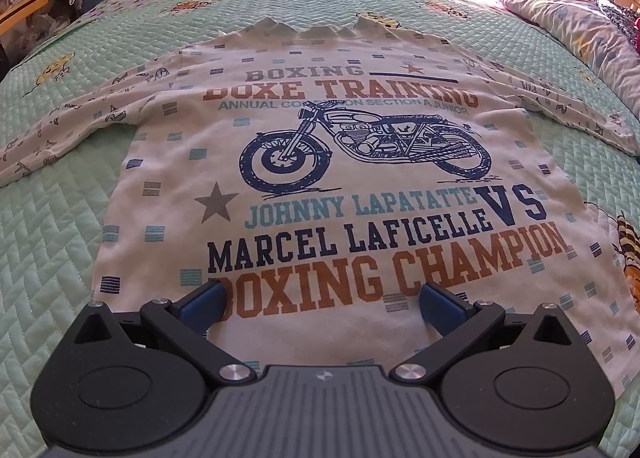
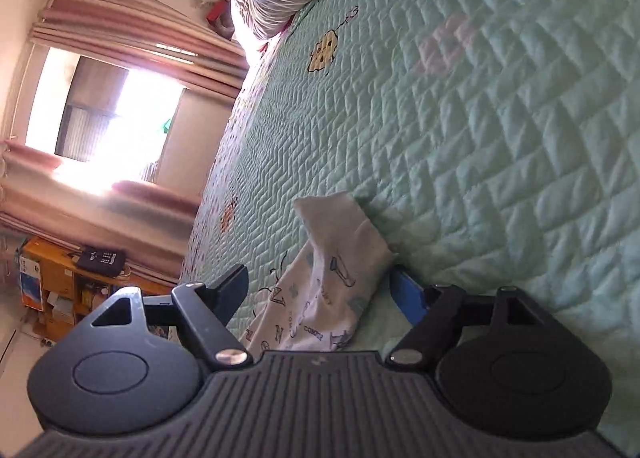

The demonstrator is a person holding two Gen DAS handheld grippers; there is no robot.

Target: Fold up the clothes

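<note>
Both grippers' fingers wide, shirt (image 1: pixel 320 186) hem hidden by left gripper (image 1: pixel 322 298), sleeve (image 2: pixel 332 278) between right gripper (image 2: pixel 326 290) fingers.

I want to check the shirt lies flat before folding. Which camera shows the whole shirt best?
The left wrist view: the shirt lies spread print-up on the bed cover, body and both sleeves visible. The right wrist view shows only one sleeve end, between the open fingers of the right gripper.
</note>
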